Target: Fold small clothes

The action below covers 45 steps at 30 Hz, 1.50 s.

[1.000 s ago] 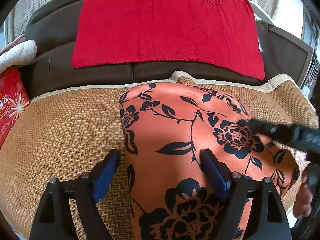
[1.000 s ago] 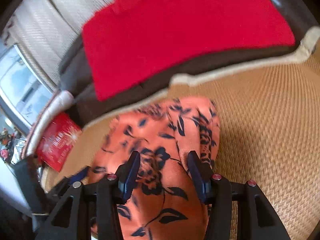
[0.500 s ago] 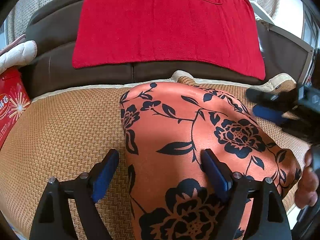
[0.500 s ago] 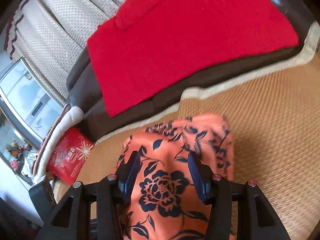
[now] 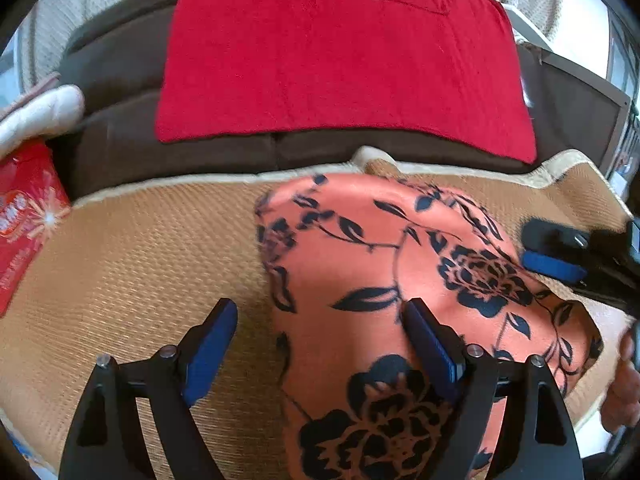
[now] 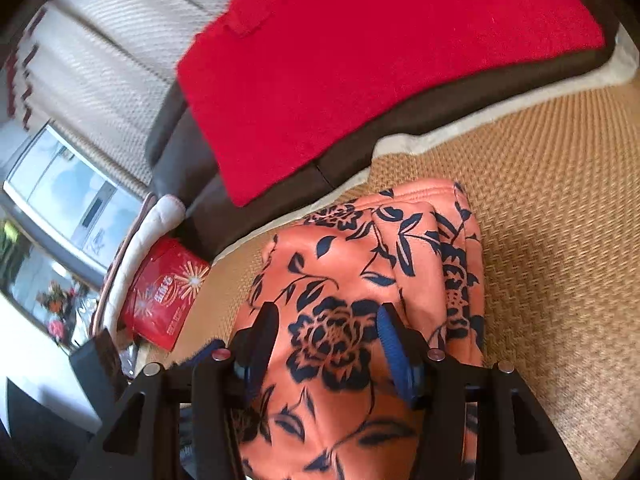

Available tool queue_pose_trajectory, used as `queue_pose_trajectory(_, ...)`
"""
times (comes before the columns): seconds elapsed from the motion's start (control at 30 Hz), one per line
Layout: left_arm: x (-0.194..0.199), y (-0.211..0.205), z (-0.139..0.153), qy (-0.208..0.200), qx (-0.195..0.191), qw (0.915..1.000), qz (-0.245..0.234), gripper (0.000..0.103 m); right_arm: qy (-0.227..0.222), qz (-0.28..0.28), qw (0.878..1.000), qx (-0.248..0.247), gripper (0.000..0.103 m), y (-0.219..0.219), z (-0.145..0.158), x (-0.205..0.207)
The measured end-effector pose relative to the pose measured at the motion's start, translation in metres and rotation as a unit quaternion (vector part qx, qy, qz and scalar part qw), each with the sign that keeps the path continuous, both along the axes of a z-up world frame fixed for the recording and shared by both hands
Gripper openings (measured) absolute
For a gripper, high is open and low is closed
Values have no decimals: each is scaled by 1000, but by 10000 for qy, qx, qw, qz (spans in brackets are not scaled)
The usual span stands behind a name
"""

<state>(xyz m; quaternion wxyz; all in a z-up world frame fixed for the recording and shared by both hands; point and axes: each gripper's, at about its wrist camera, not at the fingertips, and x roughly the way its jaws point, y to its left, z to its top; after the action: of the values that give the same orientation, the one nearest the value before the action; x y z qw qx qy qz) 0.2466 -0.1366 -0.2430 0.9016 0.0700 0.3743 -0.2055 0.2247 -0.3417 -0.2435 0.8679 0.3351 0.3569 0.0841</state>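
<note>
An orange garment with black flowers (image 5: pixel 380 280) lies folded on the woven mat (image 5: pixel 140 264). My left gripper (image 5: pixel 320 308) stands open low over its left edge, one finger above the mat and the other above the cloth, gripping nothing. At the garment's right side my right gripper (image 5: pixel 552 256) hovers, with a person's hand (image 5: pixel 622 380) below it. In the right wrist view the right gripper (image 6: pixel 328 312) is open above the garment (image 6: pixel 360 248), a black flower showing between its fingers. The pads do not press on the cloth.
A red towel (image 5: pixel 340 60) hangs over the brown sofa back (image 5: pixel 120 148) behind the mat. A red packet (image 5: pixel 24 216) and a white cushion (image 5: pixel 36 116) lie at the left. In the right wrist view bare mat (image 6: pixel 560 220) stretches to the right of the garment.
The right gripper has drawn back off the garment towards its right edge and now sees more of it. The left gripper and the garment have stayed put.
</note>
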Motion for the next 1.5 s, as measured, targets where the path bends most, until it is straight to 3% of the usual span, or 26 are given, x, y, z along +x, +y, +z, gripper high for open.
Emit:
queue_pose_trajectory(0.13, 1, 7, 0, -213, 161, 9995, 187, 86, 85, 170, 9997, -127, 55, 6, -4, -10)
queue_pose_trajectory(0.23, 4, 5, -8, -65, 263, 9995, 153, 86, 739, 252, 9964, -337, 55, 16, -28, 6)
queue_pose_trajectory(0.47, -5, 7, -2, -199, 351, 9989, 250, 86, 533, -29, 9985, -148, 55, 7, -23, -10)
queue_pose_trajectory(0.67, -47, 19, 22, -544, 623, 9948, 591, 86, -55, -419, 9969, -665, 56, 13, 15, -53)
queue_pose_trajectory(0.77, -74, 25, 41, -792, 800, 9909, 738, 86, -199, -619, 9907, -1196, 60, 24, 34, -88)
queue_pose_trajectory(0.97, -137, 32, 85, -1637, 1388, 9719, 962, 95, -325, -690, 9806, -1806, 62, 41, 70, -139)
queue_pose_trajectory(1.3, -216, 63, 187, -2563, 924, 9551, 1163, 95, -1043, -693, 9487, -2903, 68, 82, 158, -218)
queue_pose_trajectory(1.5, -243, 84, 234, -2639, 506, 9539, 1340, 95, -1310, -801, 9379, -3112, 69, 100, 202, -251)
